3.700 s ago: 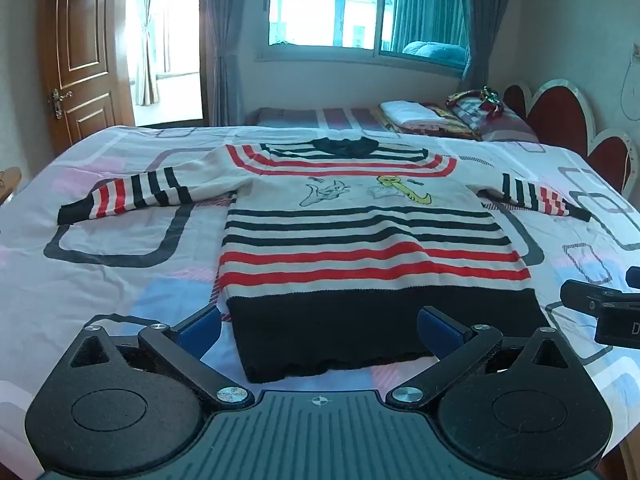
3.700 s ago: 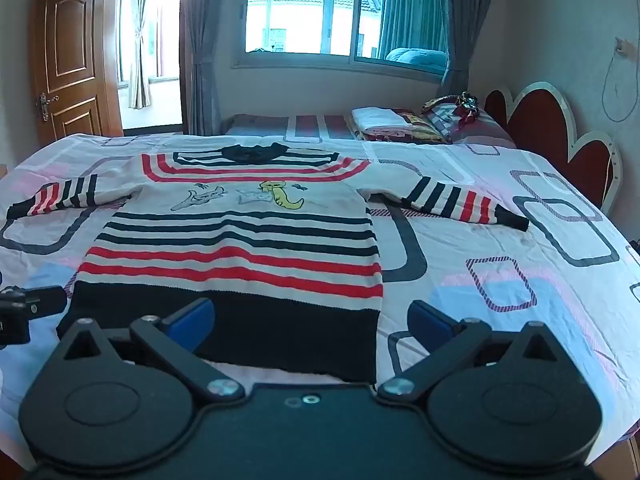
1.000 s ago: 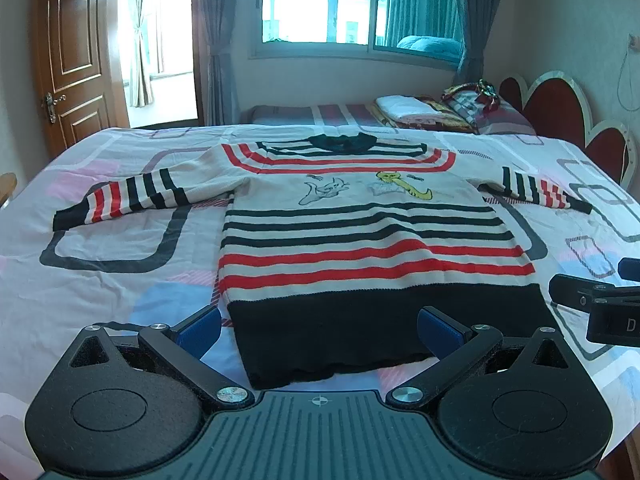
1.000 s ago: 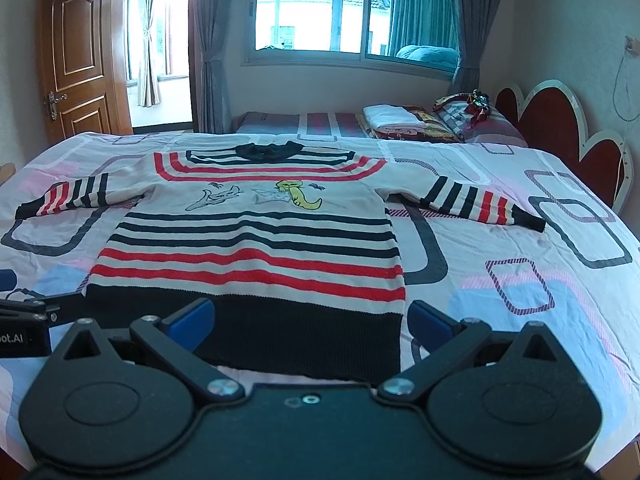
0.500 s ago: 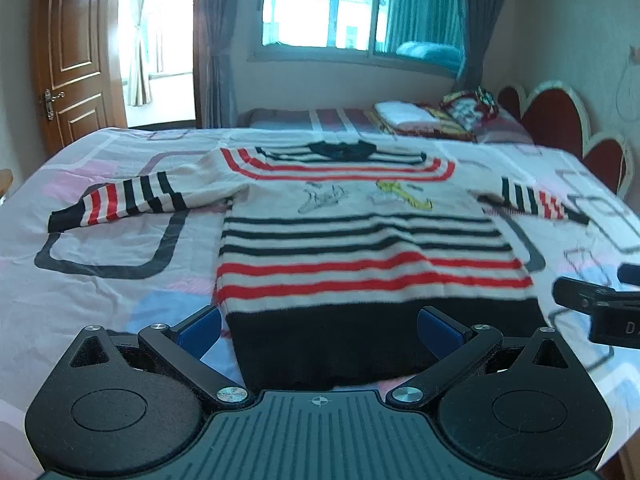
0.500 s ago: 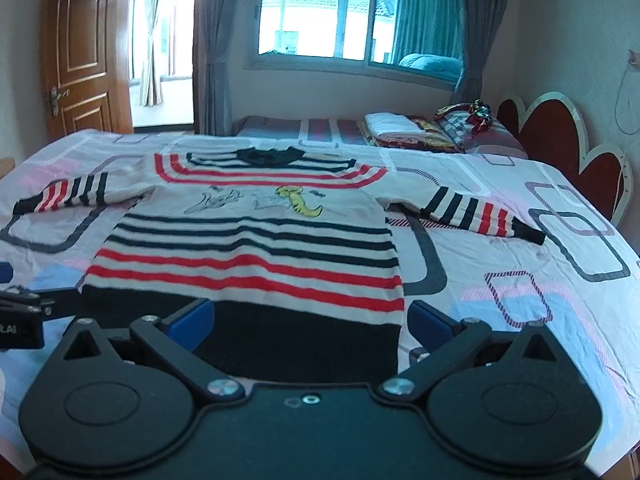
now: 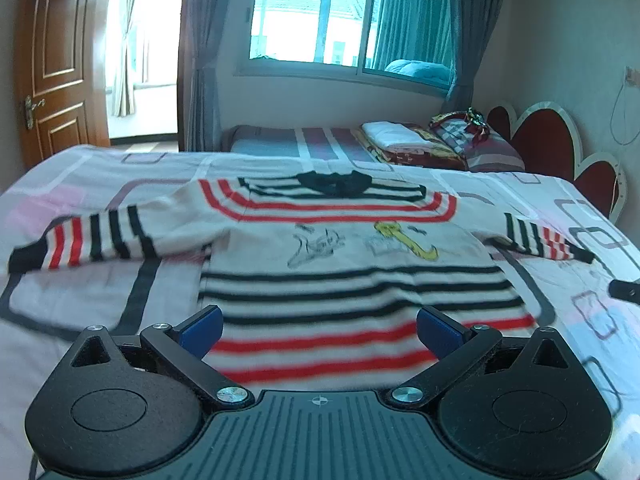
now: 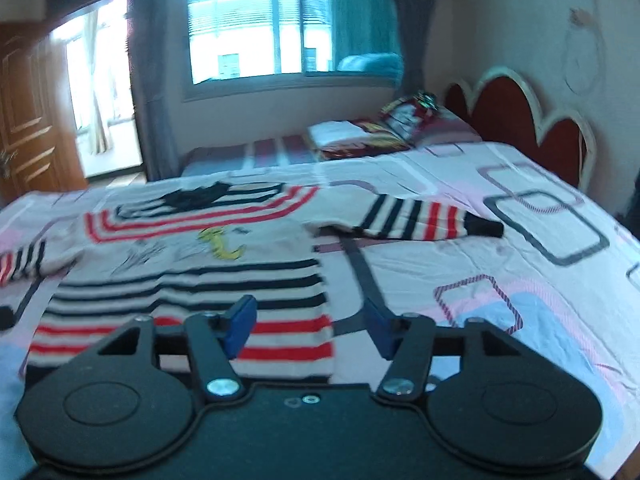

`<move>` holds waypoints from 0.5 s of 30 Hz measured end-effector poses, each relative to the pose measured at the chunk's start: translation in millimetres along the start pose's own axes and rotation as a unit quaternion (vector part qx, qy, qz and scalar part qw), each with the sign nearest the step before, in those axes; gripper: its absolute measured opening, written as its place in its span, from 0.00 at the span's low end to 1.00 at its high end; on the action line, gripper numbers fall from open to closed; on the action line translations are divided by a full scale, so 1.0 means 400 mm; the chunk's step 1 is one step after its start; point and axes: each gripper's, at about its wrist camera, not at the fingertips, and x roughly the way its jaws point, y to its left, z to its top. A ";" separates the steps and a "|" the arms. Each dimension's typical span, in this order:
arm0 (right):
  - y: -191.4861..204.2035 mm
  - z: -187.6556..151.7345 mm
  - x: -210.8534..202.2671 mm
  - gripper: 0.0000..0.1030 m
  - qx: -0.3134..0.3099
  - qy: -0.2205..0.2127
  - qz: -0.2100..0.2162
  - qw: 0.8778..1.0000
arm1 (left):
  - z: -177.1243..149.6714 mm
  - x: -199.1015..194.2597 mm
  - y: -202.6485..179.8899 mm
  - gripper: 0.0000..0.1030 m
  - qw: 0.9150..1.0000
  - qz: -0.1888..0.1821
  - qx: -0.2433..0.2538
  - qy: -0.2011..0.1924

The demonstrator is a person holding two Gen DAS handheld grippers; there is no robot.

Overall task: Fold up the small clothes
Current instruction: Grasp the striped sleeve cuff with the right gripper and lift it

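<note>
A small striped sweater (image 7: 344, 264) lies flat, face up, on the bed, sleeves spread, collar far from me. It also shows in the right wrist view (image 8: 192, 272). My left gripper (image 7: 318, 326) is open and empty, low over the sweater's lower red stripes. My right gripper (image 8: 310, 326) is open and empty, narrower than the left, over the sweater's lower right side edge. The right sleeve (image 8: 424, 220) lies ahead of it to the right. The left sleeve (image 7: 92, 240) lies far left. The black hem is hidden under the grippers.
The bed sheet (image 8: 520, 264) has pink, blue and grey squares. Folded bedding and pillows (image 7: 432, 144) lie on a second bed by the window. A red headboard (image 8: 520, 120) stands at the right. A wooden door (image 7: 56, 68) is at the left.
Both grippers have moved forward and lower over the sweater, hiding its black hem. The right gripper has swung toward the right side edge and its jaws have narrowed.
</note>
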 end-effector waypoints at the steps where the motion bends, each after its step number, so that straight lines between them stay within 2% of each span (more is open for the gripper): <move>1: -0.027 0.017 0.026 0.48 0.010 0.003 0.001 1.000 | 0.016 0.024 0.002 1.00 1.000 0.003 0.002 -0.002; 2: -0.047 0.027 0.045 0.45 0.017 0.005 0.001 1.000 | 0.029 0.046 0.004 1.00 1.000 0.006 0.003 -0.004; 9: -0.216 0.130 0.239 0.44 0.120 0.009 -0.014 0.993 | 0.110 0.228 0.060 1.00 0.998 0.048 -0.029 0.018; 12: -0.307 0.153 0.343 0.39 0.177 0.010 -0.027 0.984 | 0.118 0.292 0.087 1.00 0.996 0.059 -0.047 0.037; 15: -0.416 0.143 0.461 0.35 0.248 0.018 -0.049 0.967 | 0.111 0.351 0.093 1.00 0.995 0.072 -0.039 0.057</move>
